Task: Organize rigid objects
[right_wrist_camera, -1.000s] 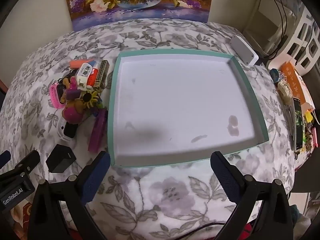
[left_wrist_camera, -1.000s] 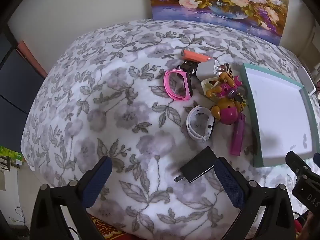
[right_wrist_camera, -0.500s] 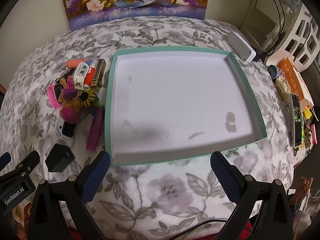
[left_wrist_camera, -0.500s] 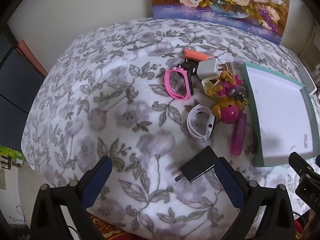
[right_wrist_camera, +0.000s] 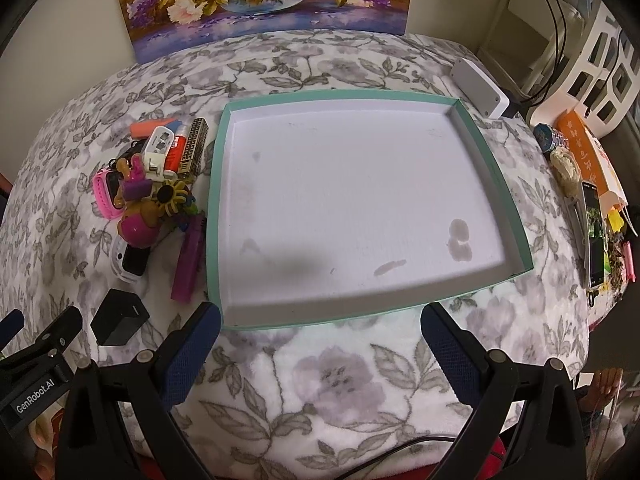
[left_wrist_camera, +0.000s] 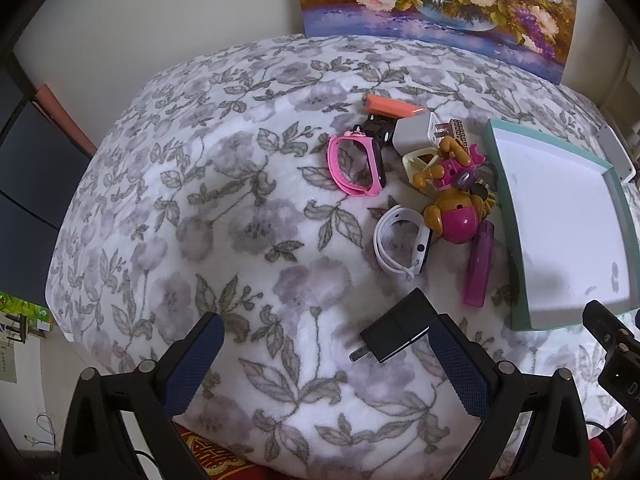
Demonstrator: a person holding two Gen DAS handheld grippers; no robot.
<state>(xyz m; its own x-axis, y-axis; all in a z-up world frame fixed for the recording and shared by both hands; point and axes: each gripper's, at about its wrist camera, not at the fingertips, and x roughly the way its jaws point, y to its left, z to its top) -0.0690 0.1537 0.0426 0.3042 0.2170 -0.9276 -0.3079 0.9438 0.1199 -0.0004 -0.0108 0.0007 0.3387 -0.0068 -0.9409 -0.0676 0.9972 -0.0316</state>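
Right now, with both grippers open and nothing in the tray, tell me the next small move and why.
Probably ease the left gripper forward and right to straddle the black charger. It is the nearest item, lying apart from the pile just ahead of the right-hand finger, and the tray beside it holds nothing. The right gripper hovers open at the tray's near edge.

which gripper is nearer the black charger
Left. The black charger lies just ahead of the open left gripper, beside its right finger. The open right gripper sits farther right, before the teal tray.
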